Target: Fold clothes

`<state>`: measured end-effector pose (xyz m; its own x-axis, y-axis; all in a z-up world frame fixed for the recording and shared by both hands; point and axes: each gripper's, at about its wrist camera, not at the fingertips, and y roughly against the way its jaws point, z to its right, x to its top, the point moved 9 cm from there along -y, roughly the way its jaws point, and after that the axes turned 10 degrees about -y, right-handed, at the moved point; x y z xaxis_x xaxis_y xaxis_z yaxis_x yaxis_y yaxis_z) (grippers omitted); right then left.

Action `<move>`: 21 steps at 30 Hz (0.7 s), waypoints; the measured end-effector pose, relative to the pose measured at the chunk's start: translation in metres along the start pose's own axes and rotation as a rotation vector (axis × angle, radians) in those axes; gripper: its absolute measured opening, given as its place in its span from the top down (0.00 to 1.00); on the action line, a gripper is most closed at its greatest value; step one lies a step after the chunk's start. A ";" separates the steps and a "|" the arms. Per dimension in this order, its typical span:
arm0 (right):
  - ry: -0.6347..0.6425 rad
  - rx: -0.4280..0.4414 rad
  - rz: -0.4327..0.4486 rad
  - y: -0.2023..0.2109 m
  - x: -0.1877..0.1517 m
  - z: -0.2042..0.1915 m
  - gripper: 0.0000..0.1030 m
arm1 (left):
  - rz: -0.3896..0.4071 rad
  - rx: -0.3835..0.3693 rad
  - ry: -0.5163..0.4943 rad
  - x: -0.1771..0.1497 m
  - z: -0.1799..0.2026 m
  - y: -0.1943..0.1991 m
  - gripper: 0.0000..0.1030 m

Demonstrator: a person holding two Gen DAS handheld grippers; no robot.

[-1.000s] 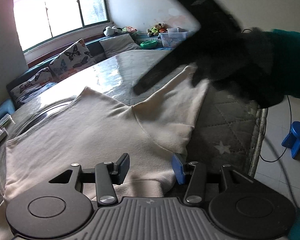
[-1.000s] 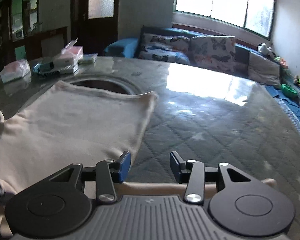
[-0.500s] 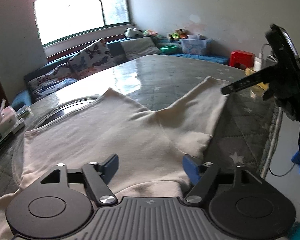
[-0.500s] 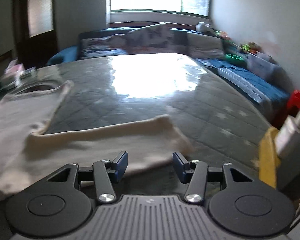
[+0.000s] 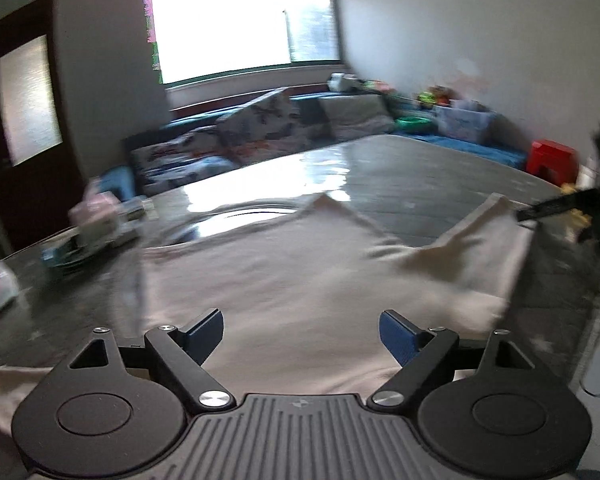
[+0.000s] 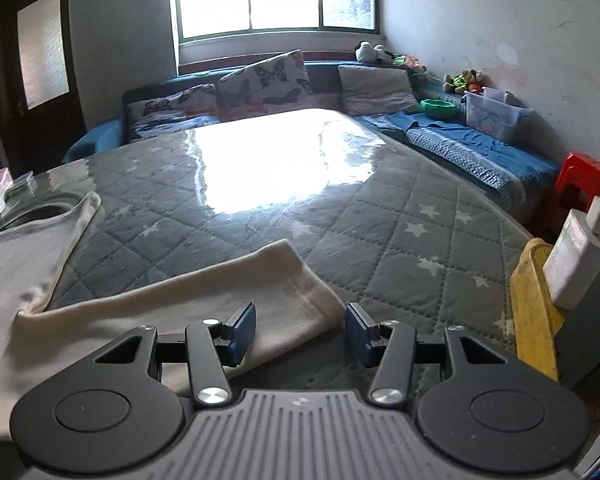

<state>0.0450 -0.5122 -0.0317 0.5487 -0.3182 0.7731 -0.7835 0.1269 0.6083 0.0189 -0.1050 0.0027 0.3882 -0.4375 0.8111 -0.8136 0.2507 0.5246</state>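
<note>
A cream long-sleeved top (image 5: 284, 272) lies spread flat on the quilted grey table cover (image 6: 380, 216). My left gripper (image 5: 302, 332) hovers over the top's body near its front edge; its jaws are opening wide and nothing is between them. One sleeve (image 6: 204, 296) stretches out to the right. My right gripper (image 6: 300, 330) stands open just above that sleeve's cuff (image 6: 308, 300), whose corner lies between the blue pads without being pressed. The right gripper (image 5: 572, 204) also shows dark at the right edge of the left wrist view.
Small boxes and packets (image 5: 96, 228) sit at the table's left end. A yellow object (image 6: 534, 304) and a white charger (image 6: 576, 256) stand off the table's right edge, by a red stool (image 6: 580, 184). A cushioned bench (image 6: 260, 88) runs under the window.
The left gripper's jaws have spread much wider and it has drawn back and up from the garment. The right gripper swung across to the sleeve's cuff at the right and settled there.
</note>
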 end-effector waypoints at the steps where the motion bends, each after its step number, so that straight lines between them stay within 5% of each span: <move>1: 0.002 0.000 -0.002 -0.001 0.001 0.001 0.52 | -0.006 0.023 0.014 -0.002 -0.008 0.001 0.15; 5: 0.009 0.015 -0.010 -0.005 -0.001 -0.002 0.56 | -0.031 0.082 0.049 -0.014 -0.031 0.004 0.15; 10: 0.003 0.038 -0.015 -0.003 -0.001 -0.005 0.87 | -0.045 0.056 0.008 -0.027 -0.023 0.010 0.16; 21: -0.016 0.056 0.002 0.003 0.004 -0.006 0.90 | -0.098 0.015 -0.111 -0.049 0.008 0.009 0.17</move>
<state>0.0466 -0.5073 -0.0262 0.5431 -0.3330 0.7708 -0.7997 0.0748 0.5957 -0.0107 -0.0883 -0.0350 0.4167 -0.5525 0.7219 -0.7807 0.1894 0.5955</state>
